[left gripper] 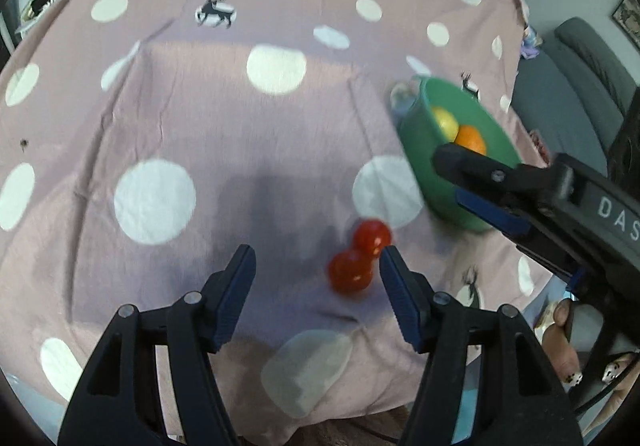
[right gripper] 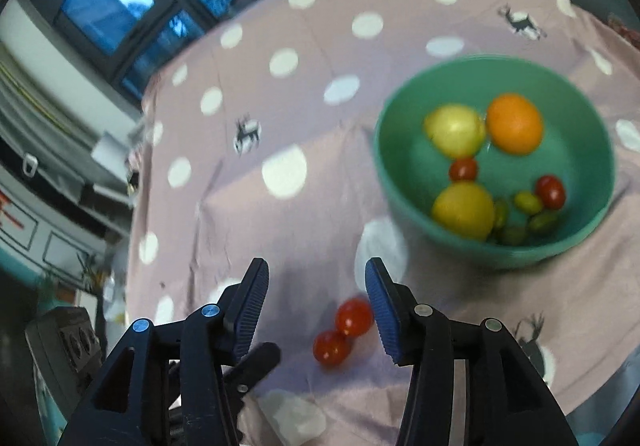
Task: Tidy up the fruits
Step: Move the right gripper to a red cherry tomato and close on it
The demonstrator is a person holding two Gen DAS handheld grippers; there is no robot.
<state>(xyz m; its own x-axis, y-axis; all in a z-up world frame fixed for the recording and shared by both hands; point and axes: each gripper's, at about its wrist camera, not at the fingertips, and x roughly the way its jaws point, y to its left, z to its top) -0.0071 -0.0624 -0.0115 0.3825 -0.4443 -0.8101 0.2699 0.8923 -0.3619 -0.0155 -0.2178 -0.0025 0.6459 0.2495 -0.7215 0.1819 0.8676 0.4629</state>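
Two red cherry tomatoes lie touching each other on the pink dotted cloth; they also show in the right wrist view. My left gripper is open and empty, with the tomatoes just inside its right finger. My right gripper is open and empty, above the tomatoes; in the left wrist view it hangs over the bowl's near rim. A green bowl holds a lemon, an orange, a yellow fruit, red tomatoes and green grapes.
The pink cloth with white dots covers the whole table. A grey sofa stands past the table's right edge. Windows and shelves lie beyond the far edge in the right wrist view.
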